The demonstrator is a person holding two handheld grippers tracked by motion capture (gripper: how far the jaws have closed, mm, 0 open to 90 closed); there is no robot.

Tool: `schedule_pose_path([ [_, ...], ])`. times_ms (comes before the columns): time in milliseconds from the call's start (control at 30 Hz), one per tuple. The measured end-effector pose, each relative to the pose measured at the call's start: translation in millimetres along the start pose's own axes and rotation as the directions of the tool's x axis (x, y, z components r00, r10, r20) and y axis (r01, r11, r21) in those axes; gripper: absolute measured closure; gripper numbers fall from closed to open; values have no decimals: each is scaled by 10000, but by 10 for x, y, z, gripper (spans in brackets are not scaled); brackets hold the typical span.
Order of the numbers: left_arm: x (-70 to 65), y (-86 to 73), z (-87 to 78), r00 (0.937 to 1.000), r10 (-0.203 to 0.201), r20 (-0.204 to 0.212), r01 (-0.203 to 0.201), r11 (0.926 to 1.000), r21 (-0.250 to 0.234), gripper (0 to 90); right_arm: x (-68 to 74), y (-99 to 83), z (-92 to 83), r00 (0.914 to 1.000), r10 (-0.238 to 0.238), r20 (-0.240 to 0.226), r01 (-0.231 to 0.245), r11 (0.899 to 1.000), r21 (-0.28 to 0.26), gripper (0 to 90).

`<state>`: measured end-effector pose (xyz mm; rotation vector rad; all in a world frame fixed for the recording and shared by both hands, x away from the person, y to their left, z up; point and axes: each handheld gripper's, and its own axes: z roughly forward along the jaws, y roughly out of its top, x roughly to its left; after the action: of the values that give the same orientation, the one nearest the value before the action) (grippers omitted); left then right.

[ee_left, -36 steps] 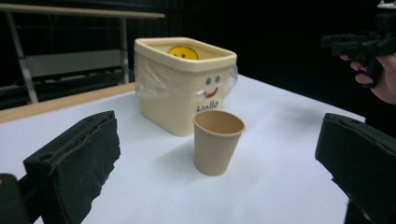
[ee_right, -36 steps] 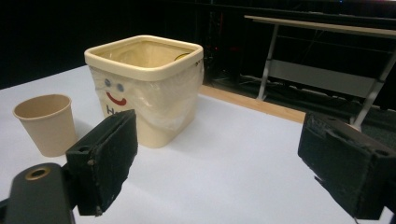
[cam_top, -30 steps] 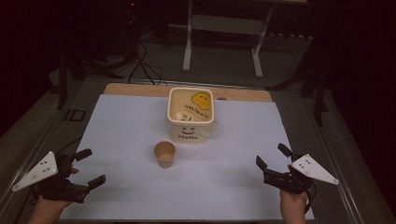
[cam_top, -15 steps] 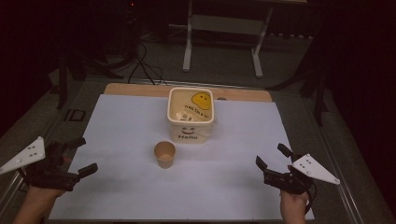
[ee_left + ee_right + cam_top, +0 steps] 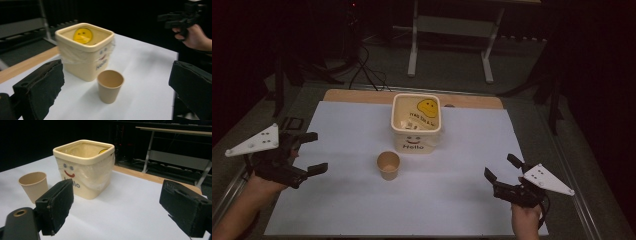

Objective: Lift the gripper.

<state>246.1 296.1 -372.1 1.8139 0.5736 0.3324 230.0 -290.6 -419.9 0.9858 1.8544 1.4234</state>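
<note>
Paper cup (image 5: pixel 388 165) — small, tan, upright and empty — stands near the middle of the white-covered worktop (image 5: pixel 342 210), just in front of a cream square tub (image 5: pixel 416 122) marked with a smiley face and the word "Hello". Cup and tub stand close together but apart.

The left tool (image 5: pixel 310 152) hovers at the worktop's left edge, its two black jaws spread wide and holding nothing. In the left gripper view the cup (image 5: pixel 110 86) sits squarely between those jaws, straight ahead and farther off, mouth facing up. The right tool (image 5: pixel 502 167) rests low near the front right, jaws equally wide and empty; from its own view the cup (image 5: pixel 33 186) lies off to one side, beside the tub (image 5: pixel 85 167).

The left tool looks nearer and better lined up — a straight reach toward the cup's side seems the likely approach.
</note>
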Motion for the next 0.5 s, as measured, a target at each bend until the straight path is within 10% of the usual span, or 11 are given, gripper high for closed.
schedule_pose_path([
  [500, -54, 316, 338, 9918, 890, 918, -993, 9884, 1148, 12, 14, 6, 6, 9999, -56, -160, 57, 10000, 55, 120],
])
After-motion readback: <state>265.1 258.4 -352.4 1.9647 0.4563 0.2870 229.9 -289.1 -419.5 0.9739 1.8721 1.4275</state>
